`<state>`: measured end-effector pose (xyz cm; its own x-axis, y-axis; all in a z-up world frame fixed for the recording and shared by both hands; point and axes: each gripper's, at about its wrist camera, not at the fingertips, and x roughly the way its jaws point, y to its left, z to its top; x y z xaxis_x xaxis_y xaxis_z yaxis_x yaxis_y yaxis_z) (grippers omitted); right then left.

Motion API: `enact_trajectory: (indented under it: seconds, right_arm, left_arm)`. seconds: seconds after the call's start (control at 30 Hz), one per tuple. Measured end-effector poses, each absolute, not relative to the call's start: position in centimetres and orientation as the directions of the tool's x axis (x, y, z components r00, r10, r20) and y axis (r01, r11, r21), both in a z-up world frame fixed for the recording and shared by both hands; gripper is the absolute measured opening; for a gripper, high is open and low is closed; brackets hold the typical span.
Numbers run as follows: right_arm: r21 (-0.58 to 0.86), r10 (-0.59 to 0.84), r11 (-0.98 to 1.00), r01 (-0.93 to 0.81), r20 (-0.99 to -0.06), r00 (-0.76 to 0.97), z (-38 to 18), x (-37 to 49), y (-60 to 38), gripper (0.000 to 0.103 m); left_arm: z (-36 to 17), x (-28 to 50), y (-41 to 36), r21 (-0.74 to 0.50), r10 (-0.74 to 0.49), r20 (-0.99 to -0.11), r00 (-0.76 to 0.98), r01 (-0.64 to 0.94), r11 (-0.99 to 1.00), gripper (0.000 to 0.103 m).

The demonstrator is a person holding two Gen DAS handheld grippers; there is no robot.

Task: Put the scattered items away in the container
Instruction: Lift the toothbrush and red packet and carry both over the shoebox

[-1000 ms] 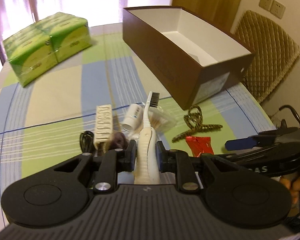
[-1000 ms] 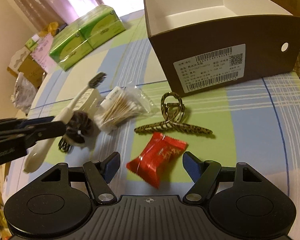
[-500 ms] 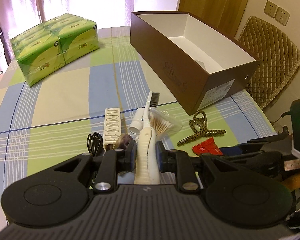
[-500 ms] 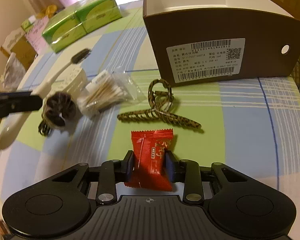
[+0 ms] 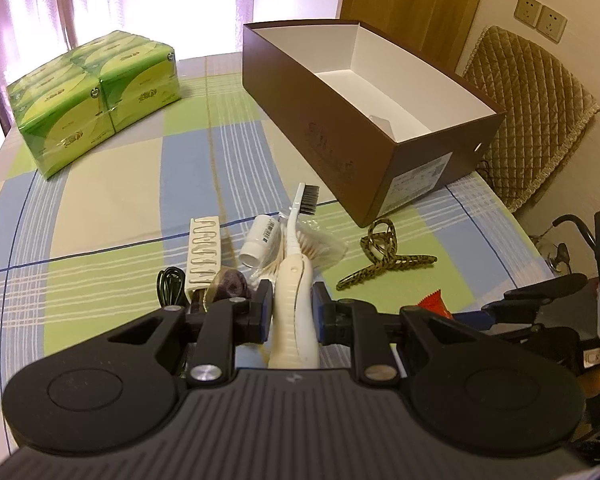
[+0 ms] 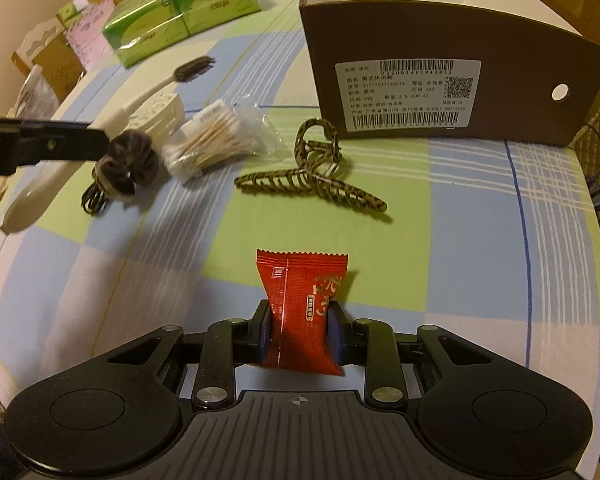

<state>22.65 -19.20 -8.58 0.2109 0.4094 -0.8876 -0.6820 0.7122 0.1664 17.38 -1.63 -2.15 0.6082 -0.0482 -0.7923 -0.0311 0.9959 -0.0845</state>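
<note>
- Left wrist view: our left gripper [image 5: 291, 307] has its jaws clamped on the thick handle of the cream plastic toothbrush with dark bristles [image 5: 296, 276], whose long axis runs straight out ahead of us, bristle end forward.
- That bristle end points toward the near corner of the open brown cardboard box with the white lining [image 5: 336, 132], which sits ahead and to our right on the checked green-and-blue cloth of the worktop [image 5: 112, 208]. We judge the carry goes forward and right, up over the box's long wall.
- Below the brush lie the cream ridged comb-like piece [image 5: 203, 251], a small white bottle [image 5: 260, 240], a clear bag of cotton swabs [image 5: 320, 244] and a dark scrunchie [image 5: 230, 285]; the leopard-print claw hair clip [image 5: 384, 254] lies just beside the box's near corner.
- Right wrist view: our right gripper [image 6: 299, 337] is closed on the red foil snack packet [image 6: 302, 308], pinched across its middle, top edge standing forward of the jaws.
- The box, labelled end wall [image 6: 452, 92] facing us, sits dead ahead and slightly right, beyond the clip. We reckon this hand is the nearer of the two, though it must rise above that end wall to drop its load.
- At the left edge, the left gripper holds the toothbrush above the scrunchie.
- Nothing is visibly in the box yet, apart from a small pale shape we cannot identify.
</note>
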Motion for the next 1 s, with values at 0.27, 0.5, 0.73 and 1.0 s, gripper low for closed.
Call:
enact_trajectory:
  seconds: [0.27,0.5,0.73,1.0]
  right_arm:
    - [0.136,0.4,0.681,-0.72,-0.892,0.21,-8.7,22.0,-19.2,0.03]
    - [0.102,0.4,0.649,-0.754,-0.889,0.224,-8.7,21.5,-19.1,0.028]
    - [0.159,0.414,0.663,-0.732,-0.892,0.182,-8.5,22.1,-20.1,0.028]
    - [0.218,0.435,0.719,-0.66,-0.882,0.182,-7.3,24.3,-23.1,0.027]
  left_arm:
    - [-2.1,17.3,-2.3,-0.085,-0.054,-0.793,0.607,-0.023,0.996,0.017]
    - [-2.0,17.4,-2.8,-0.078,-0.046,-0.795,0.605,-0.027,0.997,0.017]
    - [-1.9,17.5,-2.9,-0.071,-0.035,-0.796,0.604,-0.036,0.997,0.017]
    - [-2.0,17.8,-3.0,-0.07,-0.031,-0.799,0.6,-0.042,0.997,0.017]
